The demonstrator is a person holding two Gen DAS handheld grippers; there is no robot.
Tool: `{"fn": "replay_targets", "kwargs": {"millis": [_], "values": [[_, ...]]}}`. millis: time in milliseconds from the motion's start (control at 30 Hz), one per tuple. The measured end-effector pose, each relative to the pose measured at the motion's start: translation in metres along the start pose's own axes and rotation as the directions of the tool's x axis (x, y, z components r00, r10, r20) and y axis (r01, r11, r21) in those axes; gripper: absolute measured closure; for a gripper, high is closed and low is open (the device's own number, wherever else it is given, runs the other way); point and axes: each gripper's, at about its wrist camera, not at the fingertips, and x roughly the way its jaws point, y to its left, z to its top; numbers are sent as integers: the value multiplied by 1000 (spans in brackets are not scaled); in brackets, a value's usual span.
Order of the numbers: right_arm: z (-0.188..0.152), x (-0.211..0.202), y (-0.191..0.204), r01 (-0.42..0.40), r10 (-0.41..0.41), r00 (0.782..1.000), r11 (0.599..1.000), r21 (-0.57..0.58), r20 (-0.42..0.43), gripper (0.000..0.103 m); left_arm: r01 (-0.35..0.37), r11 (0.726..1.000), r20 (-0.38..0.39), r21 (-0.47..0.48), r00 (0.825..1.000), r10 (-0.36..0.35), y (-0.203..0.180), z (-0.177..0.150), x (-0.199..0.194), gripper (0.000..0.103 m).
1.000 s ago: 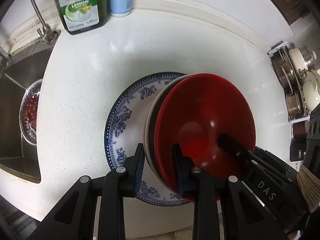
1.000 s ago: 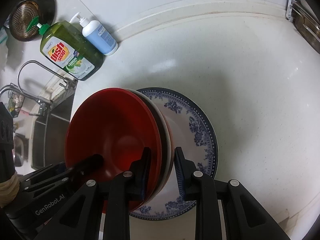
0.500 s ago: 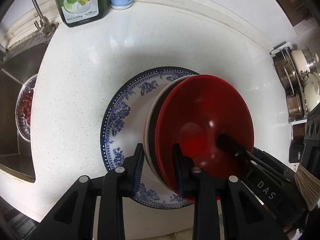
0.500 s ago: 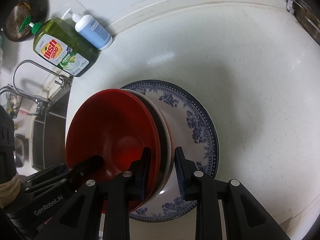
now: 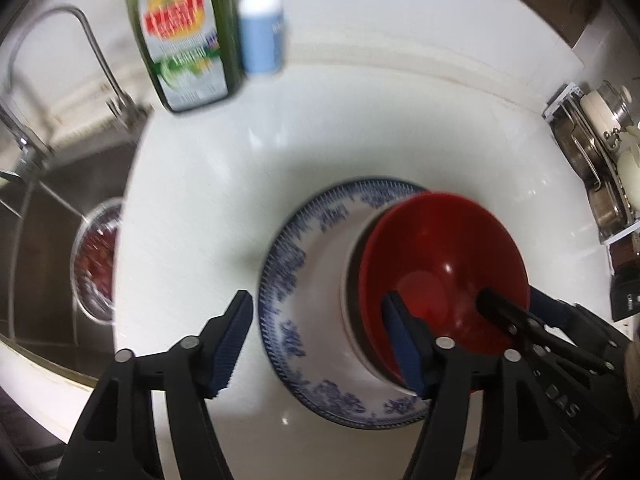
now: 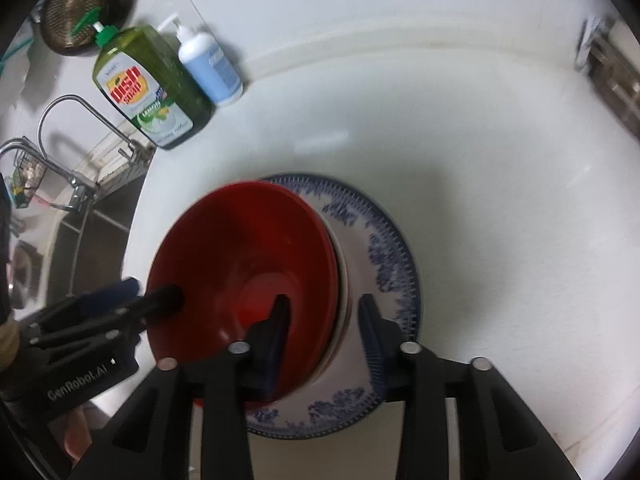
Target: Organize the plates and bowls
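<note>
A red bowl is nested in a white bowl, and the stack rests on a blue-patterned plate on the white counter. My left gripper straddles the stack's near-left rim, and its jaws are opening. One finger hangs over the counter beside the plate, the other inside the red bowl, and neither pad presses. My right gripper straddles the opposite rim. Its jaws are also opening, with a gap between the outer pad and the white bowl. Each gripper shows in the other's view: the right gripper, the left gripper.
A green dish soap bottle and a blue pump bottle stand at the back wall. The sink with its faucet lies to the left, holding a strainer of red items. A rack of pots stands at the right.
Both grippers were shut on the stacked bowls' rims and have now spread their jaws, letting go. The left gripper has drawn back a little; the bowls sit on the plate.
</note>
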Motion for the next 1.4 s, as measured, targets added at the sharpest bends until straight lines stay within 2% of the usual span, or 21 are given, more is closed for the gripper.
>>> {"fn": "replay_targets", "kwargs": {"millis": [67, 167, 233, 333, 367, 467, 533, 767, 967, 1100, 1233, 1333, 1400], "values": [[-3, -14, 5, 17, -16, 999, 1000, -12, 47, 50, -1, 1000, 55, -3, 998, 1, 4, -2, -12, 33], [-10, -35, 11, 63, -59, 987, 998, -25, 150, 48, -45, 999, 158, 20, 987, 41, 5, -8, -28, 27], [-17, -45, 12, 77, -70, 977, 997, -24, 202, 40, -91, 995, 232, 45, 970, 78, 2, -13, -40, 24], [-28, -56, 12, 120, -111, 954, 993, -12, 279, 39, -174, 982, 344, 79, 929, 138, -6, -24, -57, 19], [-33, -61, 11, 135, -124, 945, 991, -15, 304, 39, -186, 979, 367, 84, 919, 143, -8, -26, -61, 18], [-43, -68, 9, 116, -102, 938, 993, -22, 331, 36, -197, 977, 419, 81, 896, 146, -9, -42, -71, 13], [-51, -74, 5, 105, -94, 933, 994, -14, 348, 36, -198, 978, 437, 71, 887, 148, -10, -55, -75, 13], [-86, -92, -4, 147, -121, 917, 988, -41, 379, 36, -141, 990, 411, 23, 904, 119, -18, -102, -84, 13], [-130, -116, -12, 156, -117, 901, 986, -60, 417, 36, -134, 991, 418, -6, 900, 124, -33, -152, -102, 12], [-162, -134, -19, 147, -97, 894, 986, -80, 437, 36, -157, 987, 456, -29, 877, 153, -43, -185, -122, 9], [-184, -150, -22, 135, -81, 891, 987, -90, 447, 35, -151, 987, 484, -49, 861, 156, -46, -205, -141, 5], [-198, -163, -22, 124, -72, 886, 989, -84, 459, 25, -152, 987, 499, -50, 853, 156, -49, -220, -153, 3], [-207, -172, -21, 119, -65, 877, 989, -84, 476, 24, -153, 987, 513, -48, 844, 156, -50, -229, -160, 1]]}}
